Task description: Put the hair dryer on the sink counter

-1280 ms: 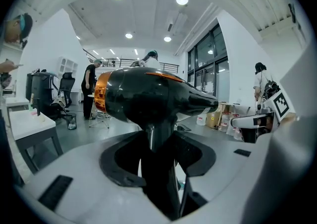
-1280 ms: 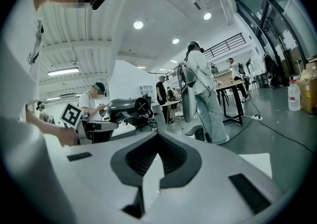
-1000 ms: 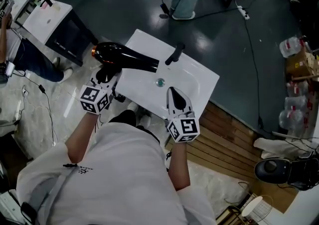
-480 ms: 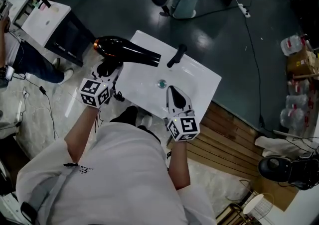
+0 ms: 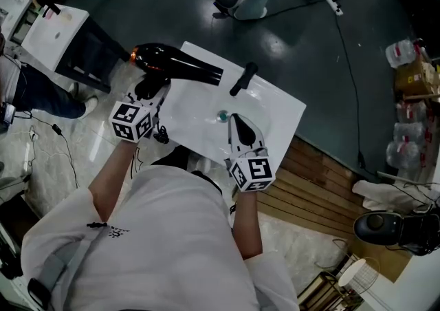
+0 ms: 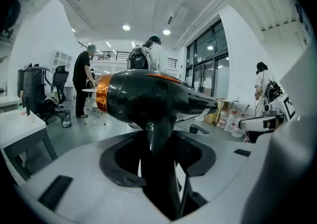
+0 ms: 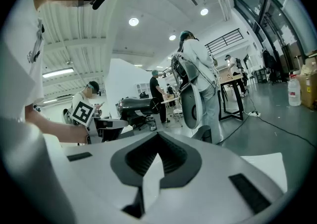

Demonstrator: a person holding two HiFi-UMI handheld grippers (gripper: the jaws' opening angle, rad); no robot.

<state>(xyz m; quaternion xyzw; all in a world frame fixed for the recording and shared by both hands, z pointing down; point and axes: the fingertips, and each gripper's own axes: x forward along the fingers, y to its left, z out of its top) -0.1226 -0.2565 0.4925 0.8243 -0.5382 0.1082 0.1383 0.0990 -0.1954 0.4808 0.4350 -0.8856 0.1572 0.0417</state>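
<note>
One black, orange-banded hair dryer (image 5: pixel 180 71) gripped between left tool (image 5: pixel 152 87) jaws

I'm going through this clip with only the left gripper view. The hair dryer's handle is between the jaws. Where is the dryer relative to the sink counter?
Observer: In the head view, the hair dryer has its nozzle end over the left end of the sink counter, pointing toward the black faucet. Its orange-ringed rear hangs past the edge. I cannot tell whether it touches the counter.
Operator: And the other gripper?
Observer: The right gripper hangs over the basin, just beside the drain. Its own view shows the jaws together with nothing between them.
</note>
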